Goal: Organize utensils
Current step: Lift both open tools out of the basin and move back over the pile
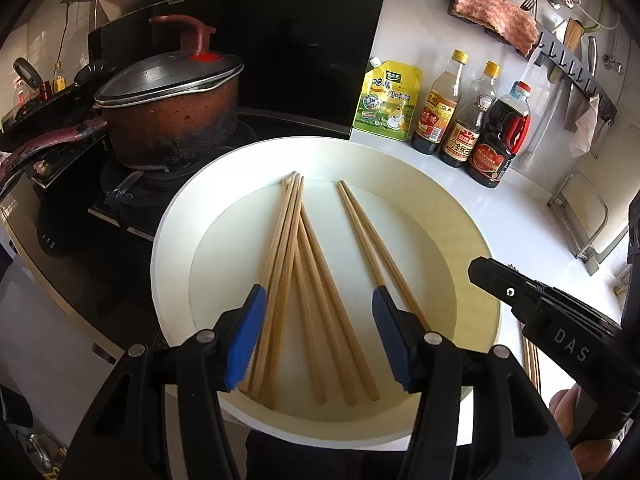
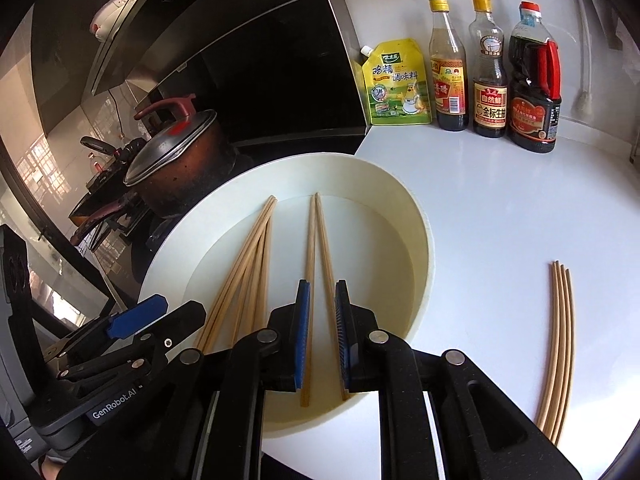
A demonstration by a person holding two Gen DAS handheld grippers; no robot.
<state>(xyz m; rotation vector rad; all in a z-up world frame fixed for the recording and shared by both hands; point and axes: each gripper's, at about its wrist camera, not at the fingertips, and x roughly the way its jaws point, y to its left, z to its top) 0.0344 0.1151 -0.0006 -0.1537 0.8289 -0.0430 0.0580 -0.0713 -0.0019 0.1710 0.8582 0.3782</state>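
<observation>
A round white basin (image 1: 176,216) (image 2: 424,240) sits on the white counter and holds wooden chopsticks. A fanned bundle of several (image 1: 288,248) (image 2: 248,264) lies at its left. A separate pair (image 1: 368,236) (image 2: 311,240) lies to the right. My left gripper (image 1: 319,290) (image 2: 168,312) hovers over the near ends of the bundle, jaws wide apart and empty. My right gripper (image 2: 322,283) (image 1: 480,270) hangs over the pair with only a narrow gap between its blue pads, which press on nothing. More chopsticks (image 2: 560,340) (image 1: 530,360) lie side by side on the counter, right of the basin.
A lidded brown pot (image 1: 172,120) stands on the black stove, left of the basin. A yellow seasoning pouch (image 1: 386,96) and three sauce bottles (image 1: 460,116) line the back wall. A wall rack with a cloth (image 1: 496,16) hangs above them.
</observation>
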